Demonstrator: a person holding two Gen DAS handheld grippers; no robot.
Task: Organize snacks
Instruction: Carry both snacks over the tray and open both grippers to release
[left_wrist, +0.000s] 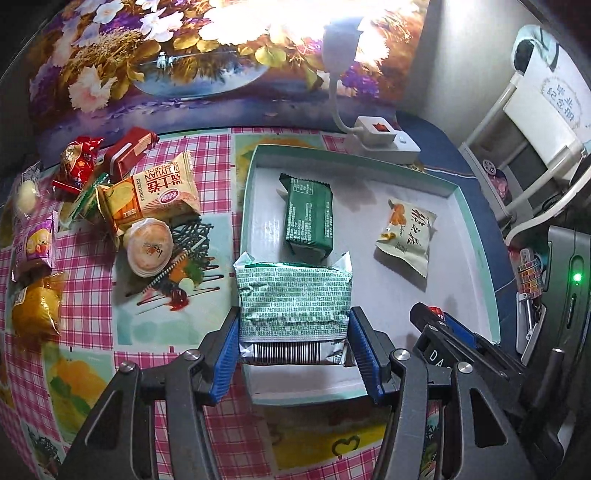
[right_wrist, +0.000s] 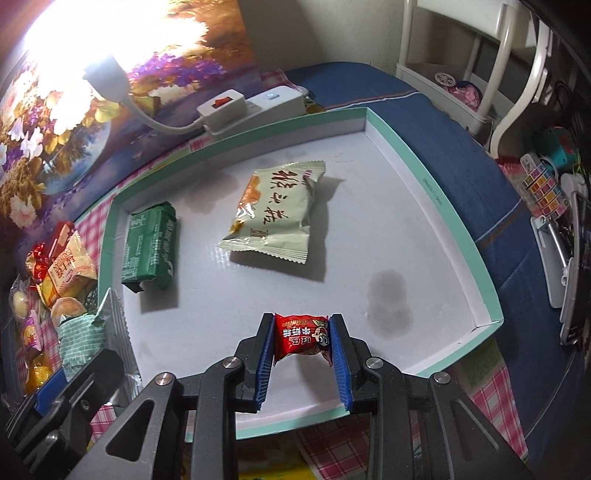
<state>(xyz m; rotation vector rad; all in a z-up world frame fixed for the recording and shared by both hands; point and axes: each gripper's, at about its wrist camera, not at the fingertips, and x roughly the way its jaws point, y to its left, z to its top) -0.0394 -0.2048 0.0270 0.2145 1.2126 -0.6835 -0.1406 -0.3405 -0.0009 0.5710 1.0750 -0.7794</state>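
Placement step in hand, judging by both loads hanging over the tray (right_wrist: 458, 206), a shallow white box with a mint-green rim, set on the checked tablecloth (left_wrist: 155, 373); left gripper (left_wrist: 293, 332) clenched on a green-and-silver packet (left_wrist: 293, 295), blue pads pressing both its side edges, barcode end toward the camera; packet sits over the tray's near-left corner, whether it touches the floor cannot be told; right gripper (right_wrist: 302, 341) clenched on a small red candy (right_wrist: 301, 338), pinched at both ends, held over the tray's near edge, its shadow on the white floor below suggesting it is not yet down.

Already in the tray: dark green packet (left_wrist: 308, 218) along the left wall; cream packet (right_wrist: 271, 214) with brush lettering near the middle, well apart from the green one; a grey stain on the floor toward the right wall.

Unsorted pile (left_wrist: 110, 206) on the cloth left of the tray: yellow egg-roll pack, red wrappers, round pastry, purple and orange pieces; so the task looks early, most snacks still outside.

Next move, as a judgement: lower each load to the tray floor, then release; green-and-silver packet probably belongs just beside its dark green neighbour; red candy wants a bare patch, clear of the cream packet; grippers are close together, so releases should keep the fingers from clashing.
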